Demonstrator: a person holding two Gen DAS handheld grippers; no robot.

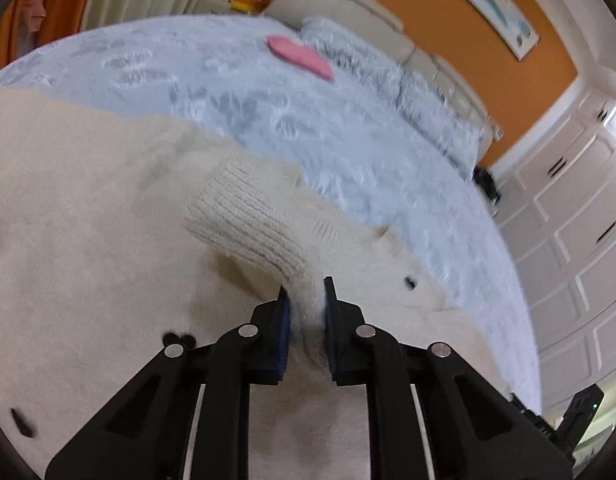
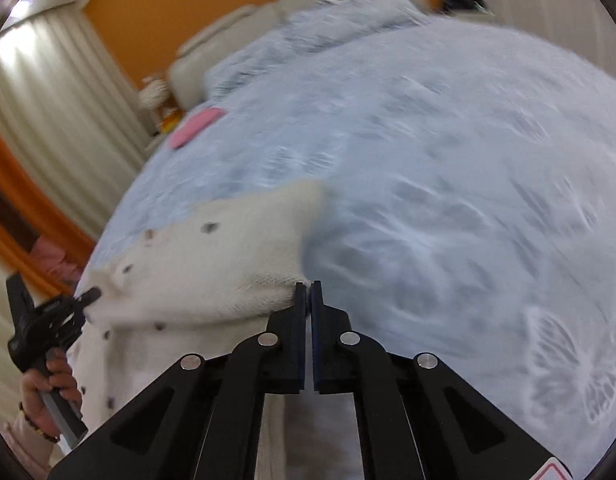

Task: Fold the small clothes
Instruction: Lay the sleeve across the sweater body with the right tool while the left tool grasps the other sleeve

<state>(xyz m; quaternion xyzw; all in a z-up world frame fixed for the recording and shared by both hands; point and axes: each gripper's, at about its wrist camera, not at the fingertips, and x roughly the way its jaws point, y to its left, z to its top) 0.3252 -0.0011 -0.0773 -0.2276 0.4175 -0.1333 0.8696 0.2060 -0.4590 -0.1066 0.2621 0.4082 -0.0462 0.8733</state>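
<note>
A cream knit sweater with small dark spots (image 1: pixel 88 220) lies spread on the pale blue bedspread (image 1: pixel 308 120). My left gripper (image 1: pixel 306 292) is shut on the sweater's sleeve just behind its ribbed cuff (image 1: pixel 244 216), which is held above the sweater's body. In the right wrist view the same sweater (image 2: pixel 212 264) lies at lower left. My right gripper (image 2: pixel 306 288) is shut on the sweater's edge. The left gripper also shows in the right wrist view (image 2: pixel 91 294), gripped by a hand, with its tip in the cloth.
A pink folded item (image 1: pixel 302 56) lies further up the bed, also seen in the right wrist view (image 2: pixel 196 126). Pillows (image 1: pixel 391 80) and a cream headboard (image 1: pixel 347 12) are beyond. White cupboards (image 1: pixel 579 220) stand to the right, curtains (image 2: pixel 60 120) to the left.
</note>
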